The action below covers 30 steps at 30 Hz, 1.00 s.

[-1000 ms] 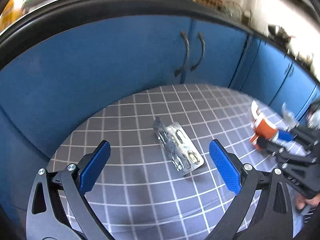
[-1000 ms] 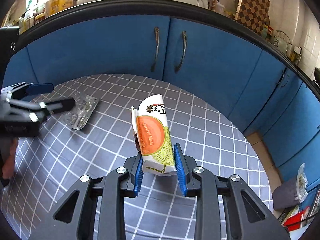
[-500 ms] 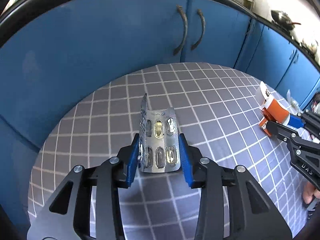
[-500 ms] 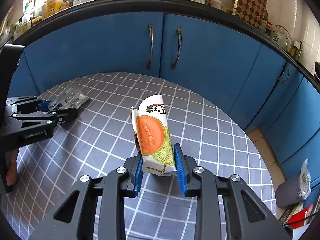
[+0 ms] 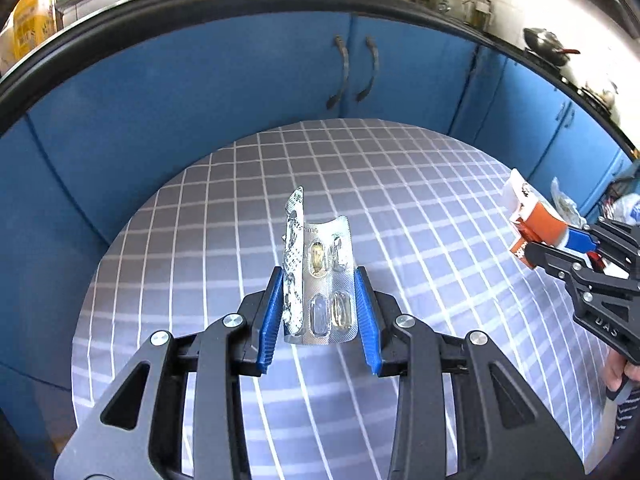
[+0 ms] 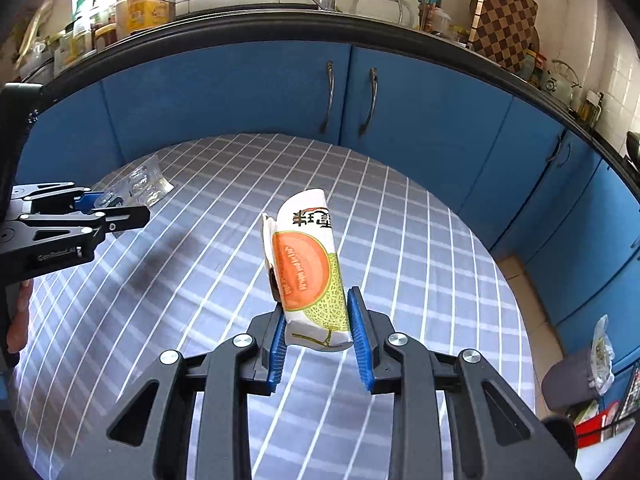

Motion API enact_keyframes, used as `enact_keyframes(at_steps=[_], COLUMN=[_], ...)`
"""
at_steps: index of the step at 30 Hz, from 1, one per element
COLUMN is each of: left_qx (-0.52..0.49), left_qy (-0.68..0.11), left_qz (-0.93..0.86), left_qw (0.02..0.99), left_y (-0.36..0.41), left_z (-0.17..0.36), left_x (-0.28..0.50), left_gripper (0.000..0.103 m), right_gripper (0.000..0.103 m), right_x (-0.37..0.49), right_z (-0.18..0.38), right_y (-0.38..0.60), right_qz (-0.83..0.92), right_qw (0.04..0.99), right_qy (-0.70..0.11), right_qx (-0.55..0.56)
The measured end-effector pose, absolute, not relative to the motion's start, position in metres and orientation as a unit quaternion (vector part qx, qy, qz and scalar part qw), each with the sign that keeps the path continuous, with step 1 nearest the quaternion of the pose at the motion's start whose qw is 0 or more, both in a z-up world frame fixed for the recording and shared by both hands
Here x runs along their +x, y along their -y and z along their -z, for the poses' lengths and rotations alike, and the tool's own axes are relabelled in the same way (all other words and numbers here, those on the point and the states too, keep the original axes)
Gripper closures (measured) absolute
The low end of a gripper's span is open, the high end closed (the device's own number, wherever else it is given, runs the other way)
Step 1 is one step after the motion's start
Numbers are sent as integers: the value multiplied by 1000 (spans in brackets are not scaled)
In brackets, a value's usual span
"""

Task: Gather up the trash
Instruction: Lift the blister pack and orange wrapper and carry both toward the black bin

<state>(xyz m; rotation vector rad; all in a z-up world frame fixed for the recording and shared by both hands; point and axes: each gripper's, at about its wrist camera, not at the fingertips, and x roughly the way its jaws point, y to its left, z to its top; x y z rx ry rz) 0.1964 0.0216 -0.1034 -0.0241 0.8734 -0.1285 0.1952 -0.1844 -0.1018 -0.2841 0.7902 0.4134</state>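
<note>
My left gripper point(image 5: 318, 280) is shut on a silver pill blister pack point(image 5: 320, 276), held upright above the grey checked tablecloth point(image 5: 400, 208). The pack also shows in the right wrist view point(image 6: 140, 186) between the left gripper's fingers point(image 6: 120, 216) at the far left. My right gripper point(image 6: 316, 312) is shut on a white carton with an orange melon picture point(image 6: 308, 264), held above the cloth. In the left wrist view the carton point(image 5: 536, 220) and right gripper point(image 5: 560, 246) are at the right edge.
Blue cabinet doors point(image 6: 352, 96) curve round behind the table, under a black counter edge with kitchen clutter on top. On the floor at the lower right stands a grey bin point(image 6: 568, 380) with a plastic bag point(image 6: 602, 352).
My left gripper closed on the blister pack, which lay flat on the cloth a second ago, and lifted it upright. My right gripper has kept hold of the carton and risen a little.
</note>
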Motion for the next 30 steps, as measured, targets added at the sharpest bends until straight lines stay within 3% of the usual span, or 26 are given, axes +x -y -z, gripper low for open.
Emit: enact_keyframes(at_steps=[13,30], left_qx=[47,134], left_qy=[-415,-392], left_qz=[99,189], left_qw=[903,890], left_y=[39,186], left_z=[84,62], left_x=[136,131], left_gripper=[67,67], right_gripper=[75,73], right_x=[120,76], right_z=[86,66], right_y=[241,368], right_qz=[-169,-72], right_qw=[901,925], right_qy=[-375,-355], right_qx=[-140,-113])
